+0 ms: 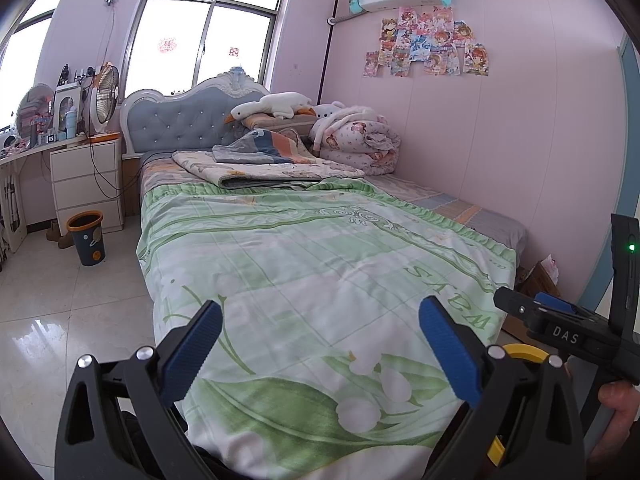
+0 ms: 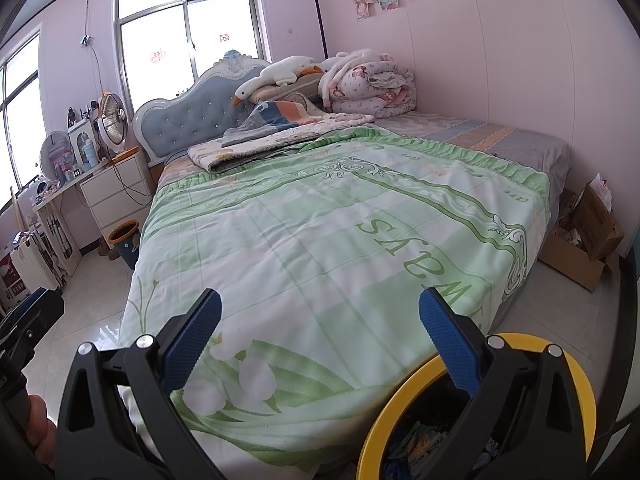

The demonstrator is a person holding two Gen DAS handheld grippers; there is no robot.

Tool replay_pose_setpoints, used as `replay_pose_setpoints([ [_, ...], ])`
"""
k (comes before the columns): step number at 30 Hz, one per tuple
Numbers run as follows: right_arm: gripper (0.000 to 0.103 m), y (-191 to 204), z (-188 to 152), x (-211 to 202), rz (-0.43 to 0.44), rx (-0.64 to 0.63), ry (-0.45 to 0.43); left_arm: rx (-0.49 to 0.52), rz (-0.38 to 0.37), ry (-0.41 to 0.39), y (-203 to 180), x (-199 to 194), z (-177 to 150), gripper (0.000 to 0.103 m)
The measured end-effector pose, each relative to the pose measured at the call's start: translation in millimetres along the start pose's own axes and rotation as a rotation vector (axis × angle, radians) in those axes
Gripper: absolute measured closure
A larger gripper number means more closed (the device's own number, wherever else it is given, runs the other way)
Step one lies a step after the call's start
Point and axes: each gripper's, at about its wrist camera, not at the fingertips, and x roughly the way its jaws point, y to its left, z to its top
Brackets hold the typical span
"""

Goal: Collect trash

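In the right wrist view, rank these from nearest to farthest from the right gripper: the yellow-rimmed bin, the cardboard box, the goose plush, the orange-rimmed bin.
From the right gripper:
1. Yellow-rimmed bin, just below its right finger.
2. Cardboard box, on the floor, right of the bed.
3. Orange-rimmed bin, on the floor, left of the bed.
4. Goose plush, at the headboard.

We see a matt cloth quilt point(image 1: 320, 264) with a soft printed surface, and glossy floor tiles point(image 1: 60, 308) at nine o'clock. Our grippers' pads point(image 1: 192, 352) look like ribbed blue rubber on matt black plastic. The yellow-rimmed bin point(image 2: 400, 396) at five o'clock looks like smooth plastic.
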Motion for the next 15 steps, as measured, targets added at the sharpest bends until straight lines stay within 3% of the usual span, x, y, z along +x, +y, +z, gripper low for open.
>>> replay_pose_setpoints([
  [15,0.008,-0.5,-7.0,1.2,-0.001,0.008,0.006,-0.003,0.005,0.004,1.1,-1.0,-1.2,0.008],
])
